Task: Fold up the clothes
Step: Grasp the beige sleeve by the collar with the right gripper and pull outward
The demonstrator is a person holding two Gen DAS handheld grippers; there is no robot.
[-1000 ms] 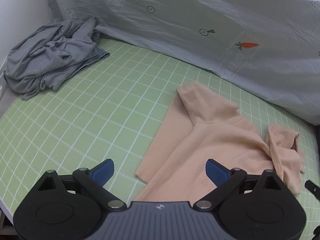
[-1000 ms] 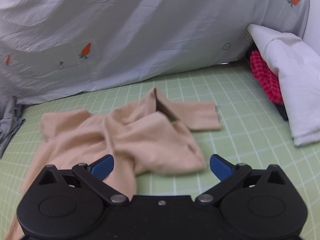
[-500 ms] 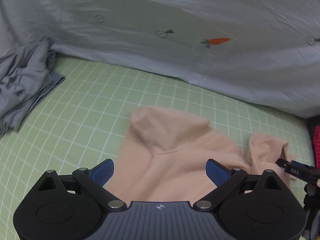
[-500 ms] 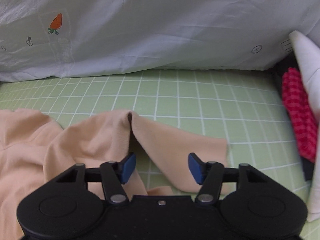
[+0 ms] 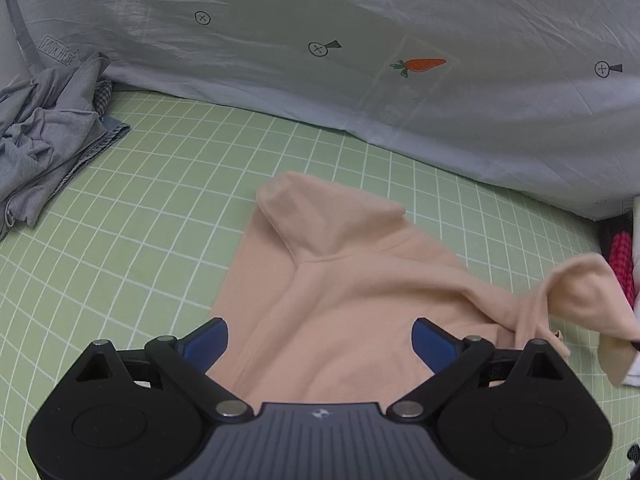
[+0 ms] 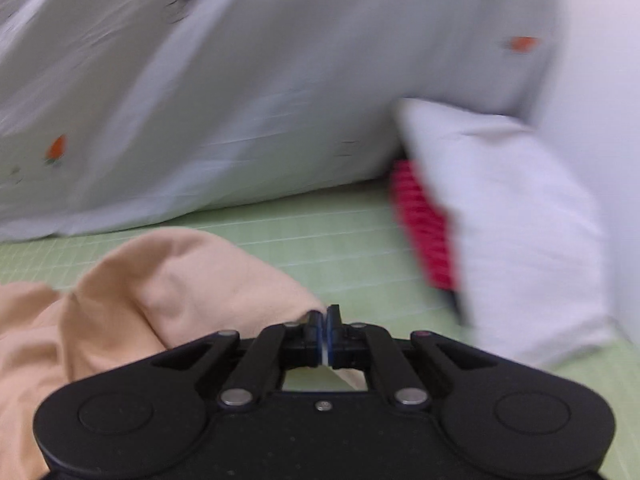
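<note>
The right gripper point(image 6: 325, 320) has its jaws pressed together on the cuff of the hoodie's sleeve point(image 6: 192, 280), and in the left view that sleeve point(image 5: 580, 300) hangs lifted off the mat at the far right. The left gripper point(image 5: 320, 340) hovers with its jaws wide apart over the lower body of the hoodie point(image 5: 340, 312), gripping nothing. The step in hand looks like spreading the garment: drawing the sleeve outward so it lies straight before any fold. Next, the sleeve needs to be laid flat, probably with the left gripper pinning or pinching the body so the whole piece does not drag along.

The hoodie is peach, soft and thick like fleece, with a seamed hood point(image 5: 320, 216) pointing away and rounded creases. It lies mid-mat on a pale green cutting mat point(image 5: 160, 200) ruled in white squares. Further left sits a crumpled grey heap point(image 5: 44, 148). At the right, blurred by motion, is what seems a white folded garment point(image 6: 520, 220) over something red checked point(image 6: 420, 224). Behind hangs a wrinkled pale sheet point(image 5: 360, 40) printed with carrots.
</note>
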